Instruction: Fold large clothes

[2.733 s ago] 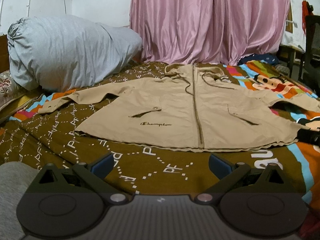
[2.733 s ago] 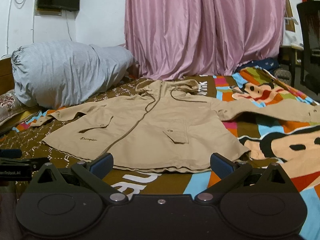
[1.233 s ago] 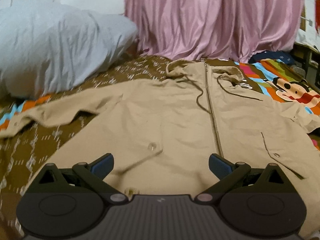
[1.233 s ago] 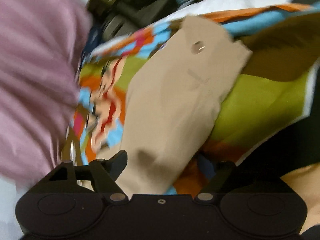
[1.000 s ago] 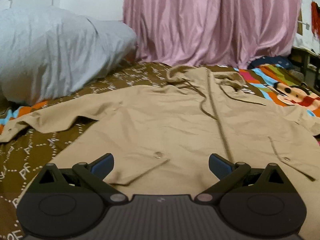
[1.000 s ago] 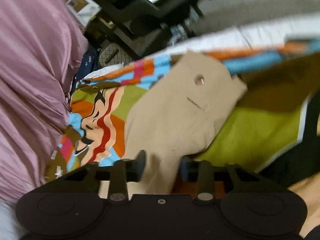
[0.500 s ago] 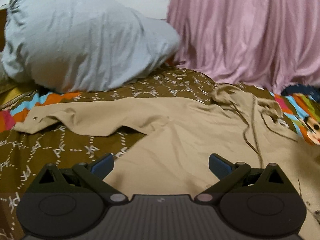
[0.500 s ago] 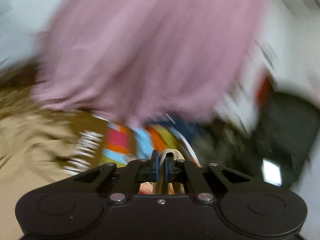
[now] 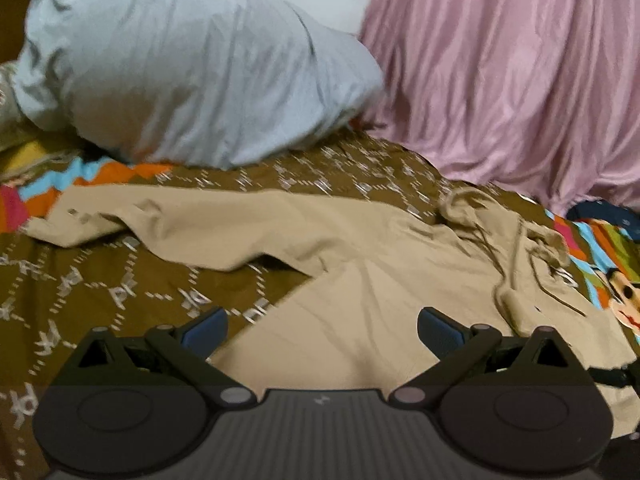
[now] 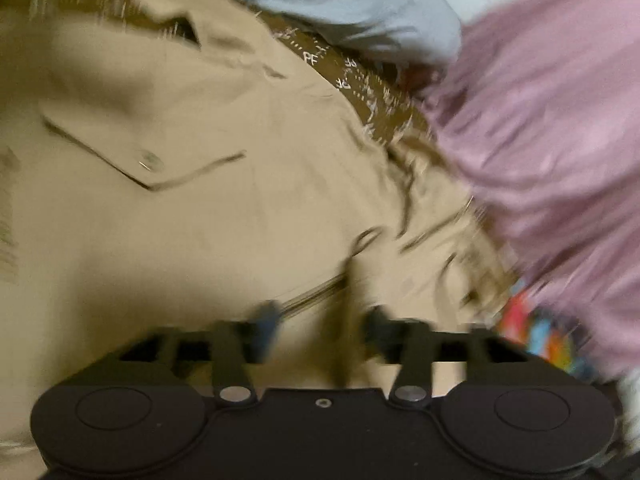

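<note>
Left gripper (image 9: pixel 322 330) hovering wide open, holding nothing, low over the tan jacket (image 9: pixel 360 280) near its underarm. Right gripper (image 10: pixel 322 326) partly open over the zipper (image 10: pixel 312 298), blurred, nothing visibly pinched. Jacket lying spread on the bed (image 9: pixel 100 292), far sleeve (image 9: pixel 160 220) outstretched toward the grey pillow (image 9: pixel 180 72). Folding barely beginning: sleeves and body apparently needing folding yet.

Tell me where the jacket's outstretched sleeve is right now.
In the left wrist view the sleeve lies flat on the brown bedspread, reaching left from the tan jacket, just in front of the grey pillow.
</note>
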Demonstrator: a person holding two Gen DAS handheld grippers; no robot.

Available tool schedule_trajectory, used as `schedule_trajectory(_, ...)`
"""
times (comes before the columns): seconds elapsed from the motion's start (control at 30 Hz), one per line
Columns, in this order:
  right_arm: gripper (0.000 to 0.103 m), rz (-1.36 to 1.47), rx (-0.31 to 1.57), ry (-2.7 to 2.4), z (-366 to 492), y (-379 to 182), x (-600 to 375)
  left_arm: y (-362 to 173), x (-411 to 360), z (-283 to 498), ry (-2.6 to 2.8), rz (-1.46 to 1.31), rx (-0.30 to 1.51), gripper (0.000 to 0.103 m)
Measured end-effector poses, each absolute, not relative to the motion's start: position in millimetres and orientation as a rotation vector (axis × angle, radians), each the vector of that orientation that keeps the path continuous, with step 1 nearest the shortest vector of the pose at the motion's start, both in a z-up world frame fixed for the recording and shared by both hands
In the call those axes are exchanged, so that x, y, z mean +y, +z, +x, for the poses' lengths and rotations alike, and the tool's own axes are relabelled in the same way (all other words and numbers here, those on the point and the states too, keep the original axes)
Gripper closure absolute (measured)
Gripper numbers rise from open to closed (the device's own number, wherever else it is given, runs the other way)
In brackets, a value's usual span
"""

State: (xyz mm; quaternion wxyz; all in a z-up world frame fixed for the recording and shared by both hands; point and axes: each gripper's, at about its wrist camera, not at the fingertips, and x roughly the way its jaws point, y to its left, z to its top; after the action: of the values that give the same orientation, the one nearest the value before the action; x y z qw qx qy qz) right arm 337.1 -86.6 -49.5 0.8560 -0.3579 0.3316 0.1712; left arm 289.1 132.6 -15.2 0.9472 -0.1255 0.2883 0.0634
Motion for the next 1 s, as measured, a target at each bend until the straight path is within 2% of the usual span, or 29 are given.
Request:
schedule_trajectory(0.13, 0.026, -0.324, 0.786, 0.376, 323.6, -24.1, -128.7, -26.5, 121.1, 292.2, 0.074, -0.257, 0.624, 0.001)
schedule_trajectory(0.27, 0.026, 0.189, 0.856, 0.198, 339.5, -20.7, -188.9, -37.1, 110.2, 293.6, 0.004, -0.261, 0.632, 0.001)
schedule_trajectory(0.43, 0.037, 0.487, 0.876, -0.049, 370.1, -46.5, -233.5, -45.7, 98.9, 302.7, -0.091, -0.296, 0.619, 0.000)
schedule_trajectory(0.5, 0.049, 0.572, 0.893, -0.084, 379.7, -56.7, -241.5, -45.5, 92.8, 309.7, -0.154, -0.298, 0.592, 0.001)
schedule_trajectory(0.57, 0.085, 0.610, 0.903, -0.093, 384.6, -58.7, -238.9, -43.5, 85.8, 315.6, -0.214, -0.279, 0.566, 0.001)
schedule_trajectory(0.77, 0.100, 0.521, 0.798, 0.110, 402.2, -14.0, -204.4, -43.6, 70.5, 320.9, -0.371, -0.232, 0.552, 0.000)
schedule_trajectory(0.9, 0.103, 0.453, 0.780, 0.373, 424.8, 25.4, -156.9, -48.5, 63.8, 319.0, -0.393, -0.184, 0.546, 0.000)
schedule_trajectory(1.0, 0.100, 0.406, 0.807, 0.565, 439.2, 44.2, -112.1, -55.0, 59.2, 324.8, -0.393, -0.160, 0.555, 0.001)
